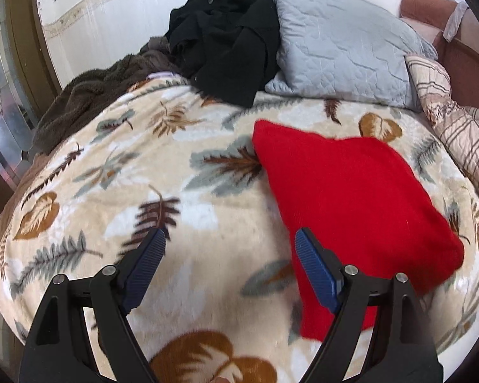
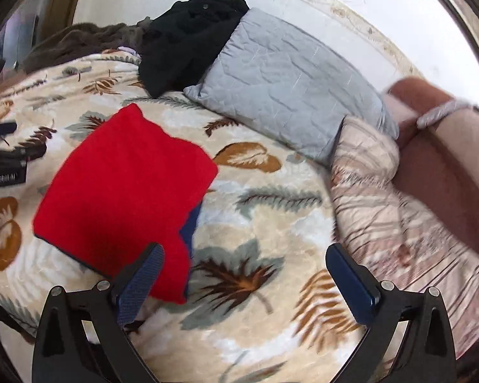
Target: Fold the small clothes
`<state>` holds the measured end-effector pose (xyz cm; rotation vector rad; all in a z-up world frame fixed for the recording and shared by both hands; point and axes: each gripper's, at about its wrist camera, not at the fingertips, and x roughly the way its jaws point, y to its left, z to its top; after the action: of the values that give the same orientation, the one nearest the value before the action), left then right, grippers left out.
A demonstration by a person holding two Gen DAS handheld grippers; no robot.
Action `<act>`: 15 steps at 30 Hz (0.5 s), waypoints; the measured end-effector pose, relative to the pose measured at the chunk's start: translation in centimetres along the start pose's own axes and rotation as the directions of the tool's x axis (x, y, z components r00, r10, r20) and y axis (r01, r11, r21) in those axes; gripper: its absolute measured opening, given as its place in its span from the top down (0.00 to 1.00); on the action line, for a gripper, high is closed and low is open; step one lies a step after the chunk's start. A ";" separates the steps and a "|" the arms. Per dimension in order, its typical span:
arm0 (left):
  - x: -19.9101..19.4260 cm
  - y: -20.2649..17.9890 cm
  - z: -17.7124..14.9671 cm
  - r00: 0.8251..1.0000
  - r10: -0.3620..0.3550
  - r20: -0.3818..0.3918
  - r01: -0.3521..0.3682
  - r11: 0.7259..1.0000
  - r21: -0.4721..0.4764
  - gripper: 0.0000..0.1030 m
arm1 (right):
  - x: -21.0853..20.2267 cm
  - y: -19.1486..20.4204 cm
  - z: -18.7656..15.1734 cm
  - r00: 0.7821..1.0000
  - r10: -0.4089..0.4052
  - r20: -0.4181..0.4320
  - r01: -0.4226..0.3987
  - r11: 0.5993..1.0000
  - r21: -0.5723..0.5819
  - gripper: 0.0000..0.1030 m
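A red garment [image 1: 351, 198] lies folded into a rough rectangle on the leaf-patterned blanket [image 1: 111, 172]. In the right wrist view the red garment [image 2: 121, 191] shows a dark blue edge along its near right side. My left gripper [image 1: 230, 236] is open over the blanket just left of the garment, with nothing between its fingers. My right gripper [image 2: 245, 250] is wide open above bare blanket [image 2: 271, 287], just right of the garment's near corner, and holds nothing. The left gripper [image 2: 3, 156] also shows at the left edge of the right wrist view.
A black garment [image 1: 226, 38] is heaped at the back of the bed beside a grey quilted pillow [image 1: 345, 41]. A brown fleece throw [image 1: 92, 95] lies at the back left. A plaid quilt [image 2: 383, 210] is bunched along the right, against a reddish bed frame [image 2: 447, 175].
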<state>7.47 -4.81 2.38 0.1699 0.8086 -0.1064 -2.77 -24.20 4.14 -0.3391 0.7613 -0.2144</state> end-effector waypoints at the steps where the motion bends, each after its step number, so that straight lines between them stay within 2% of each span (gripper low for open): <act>1: -0.2 -0.1 -0.4 1.000 0.003 -0.007 -0.003 1.000 0.000 0.18 | 0.0 0.0 -0.3 1.000 0.017 0.000 -0.017 1.000 0.020 0.01; 4: -1.0 -0.2 -1.3 1.000 0.006 -0.022 -0.006 1.000 0.008 0.18 | 0.1 0.4 -1.4 0.998 0.069 0.006 -0.069 0.993 0.101 0.01; 7: -2.1 0.0 -1.9 1.000 0.002 -0.024 -0.002 1.000 0.018 0.18 | -0.2 0.8 -2.3 0.996 0.085 0.012 -0.085 0.986 0.141 0.01; 15: -4.9 -0.2 -2.8 1.000 -0.014 0.020 0.013 0.997 0.070 0.18 | -1.1 1.2 -3.2 0.996 0.087 0.030 -0.091 0.982 0.167 0.00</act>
<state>2.13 -4.32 4.03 0.2296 0.7864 -0.1490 -5.77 -23.45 2.21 -0.1472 0.7289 -0.1890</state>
